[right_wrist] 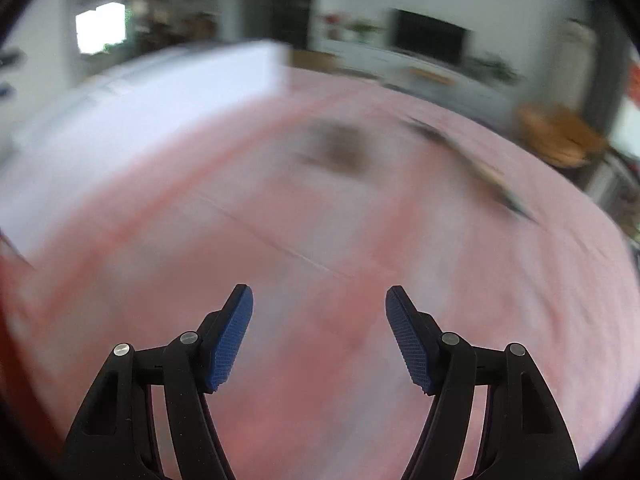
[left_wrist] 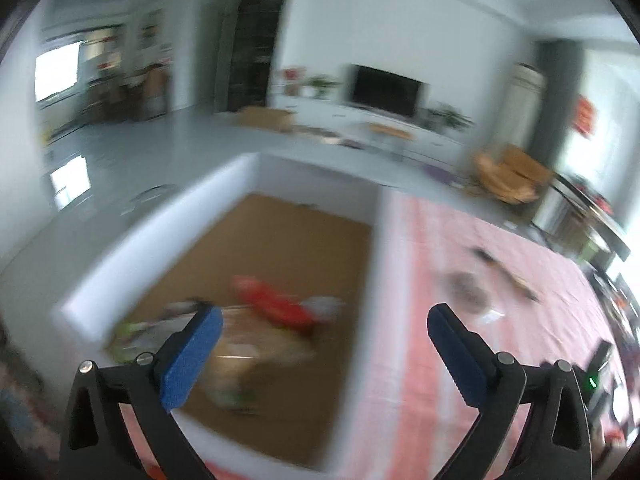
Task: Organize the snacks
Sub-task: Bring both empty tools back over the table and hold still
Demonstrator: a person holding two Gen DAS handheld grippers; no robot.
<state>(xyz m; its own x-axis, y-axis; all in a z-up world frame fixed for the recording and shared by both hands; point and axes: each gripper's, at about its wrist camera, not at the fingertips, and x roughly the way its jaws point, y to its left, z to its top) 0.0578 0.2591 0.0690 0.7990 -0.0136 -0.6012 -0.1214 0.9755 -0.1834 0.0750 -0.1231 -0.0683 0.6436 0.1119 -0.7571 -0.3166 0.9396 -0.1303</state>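
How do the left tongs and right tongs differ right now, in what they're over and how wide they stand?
The left tongs stand wider apart than the right tongs. The left tongs hang over the white box, where a red snack packet and other blurred packets lie; the right tongs hang over bare pink tablecloth, with the box off to the left. Both are open, hold nothing and have blue pads.

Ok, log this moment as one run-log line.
left gripper: open, empty, over white box | box: red packet, other blurred snacks | right gripper: open, empty, over pink tablecloth | frames blurred
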